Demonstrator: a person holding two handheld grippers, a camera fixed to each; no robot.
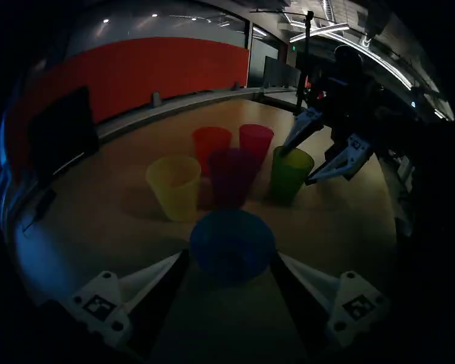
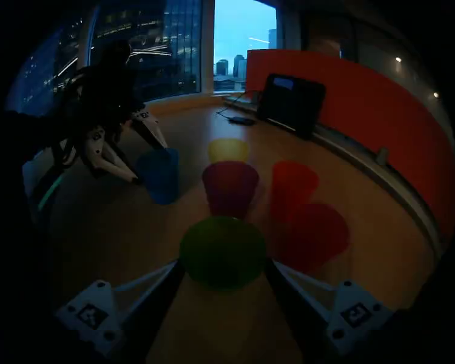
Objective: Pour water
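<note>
On the wooden table [image 1: 349, 224], six plastic cups are standing upright in a loose cluster.

Left gripper view:
- The left gripper [image 1: 230, 256] is holding the blue cup [image 1: 230, 239] at near centre. The jaws are closing in on it, one finger touching each side.
- The yellow cup [image 1: 174, 185] is sitting just behind it to the left, and the purple cup [image 1: 232, 176] right behind it.
- The orange-red cup [image 1: 210, 145] and pink cup [image 1: 256, 141] are standing side by side at the far end.
- The green cup [image 1: 290, 173] is sitting right of the purple one. The right gripper [image 1: 294, 165] is reaching in from the far right, with a finger touching each side of it.

Right gripper view:
- The right gripper [image 2: 222, 265] is gripping the green cup [image 2: 222, 249] near centre, jaws narrowed onto its walls.
- The purple cup [image 2: 230, 188] is standing behind it, with the yellow cup [image 2: 227, 150] farther back.
- The pink cup [image 2: 315, 236] is sitting to the near right, and the orange-red cup [image 2: 293, 179] just beyond it.
- The left gripper [image 2: 151, 164] is straddling the blue cup [image 2: 159, 173] at the far left.

The lighting is dim, so I can't tell whether any cup is holding water. A red wall [image 1: 136, 73] is running along the far side, and a black monitor [image 2: 291, 103] is sitting at the table edge.
</note>
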